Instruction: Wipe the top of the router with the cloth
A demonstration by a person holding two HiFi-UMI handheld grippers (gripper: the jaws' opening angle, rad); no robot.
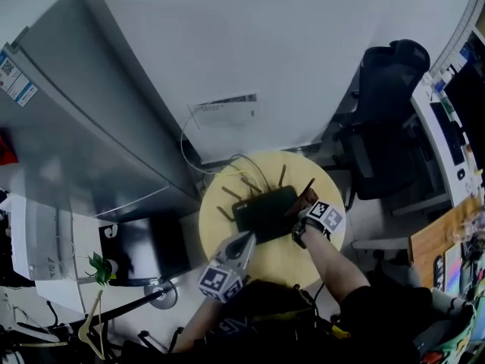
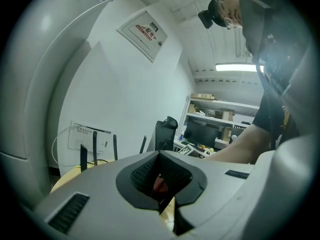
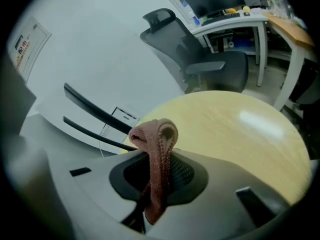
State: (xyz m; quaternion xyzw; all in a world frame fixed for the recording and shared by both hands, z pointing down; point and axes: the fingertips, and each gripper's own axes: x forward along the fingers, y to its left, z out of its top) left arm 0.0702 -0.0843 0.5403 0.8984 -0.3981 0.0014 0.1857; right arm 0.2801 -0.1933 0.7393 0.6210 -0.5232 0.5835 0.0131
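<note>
The black router [image 1: 264, 212], its antennas [image 1: 282, 176] raised, lies on the round yellow table [image 1: 288, 262]. My right gripper [image 1: 306, 205] is at the router's right edge, shut on a brown cloth [image 1: 305, 199]. In the right gripper view the cloth [image 3: 157, 151] bunches up out of the shut gripper [image 3: 155, 186], with two antennas [image 3: 92, 109] behind it. My left gripper [image 1: 242, 243] points at the router's near edge, its jaws drawn together. The left gripper view shows the shut gripper [image 2: 162, 184] with a small reddish patch in the slit, and antennas [image 2: 94, 145] beyond.
A tall grey cabinet [image 1: 83, 127] stands at the left. Behind the table, cables run to a white wall panel [image 1: 224, 110]. A black office chair [image 1: 388, 120] and a desk with monitors [image 1: 455, 120] are at the right. A small plant [image 1: 99, 268] sits lower left.
</note>
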